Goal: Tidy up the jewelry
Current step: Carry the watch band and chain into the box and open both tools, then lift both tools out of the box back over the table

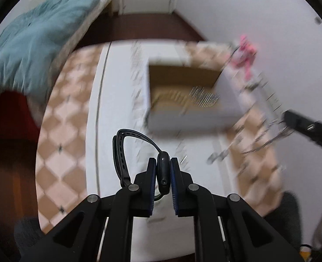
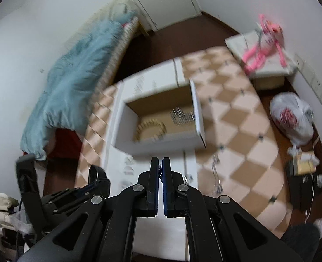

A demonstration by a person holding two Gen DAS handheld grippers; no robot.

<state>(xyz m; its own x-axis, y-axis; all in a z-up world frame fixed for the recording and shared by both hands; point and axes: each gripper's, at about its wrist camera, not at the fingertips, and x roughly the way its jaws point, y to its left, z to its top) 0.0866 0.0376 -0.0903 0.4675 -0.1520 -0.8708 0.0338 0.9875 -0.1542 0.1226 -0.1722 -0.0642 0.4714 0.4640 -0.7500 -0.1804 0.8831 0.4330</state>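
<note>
My left gripper (image 1: 163, 170) is shut on a black smartwatch (image 1: 162, 172), pinching its case edge-on; the strap (image 1: 126, 150) loops up to the left. It hovers above the table short of an open white cardboard box (image 1: 189, 91) that holds a gold bracelet (image 2: 151, 127) and a silvery piece (image 2: 182, 115). My right gripper (image 2: 160, 170) is shut on a thin dark chain (image 2: 160, 174), which shows between its pads. In the left wrist view it (image 1: 309, 128) enters from the right with silvery chain strands (image 1: 268, 139) dangling. The left gripper with the watch (image 2: 99, 181) shows at lower left in the right wrist view.
The table has a checkered cloth (image 2: 237, 109) with a white sheet (image 1: 117, 109) under the box. A teal blanket (image 1: 30, 48) lies on a bed to the left. A pink toy (image 2: 263, 43) sits on a white stand at back right. A plastic bag (image 2: 292, 118) and clutter lie on the floor.
</note>
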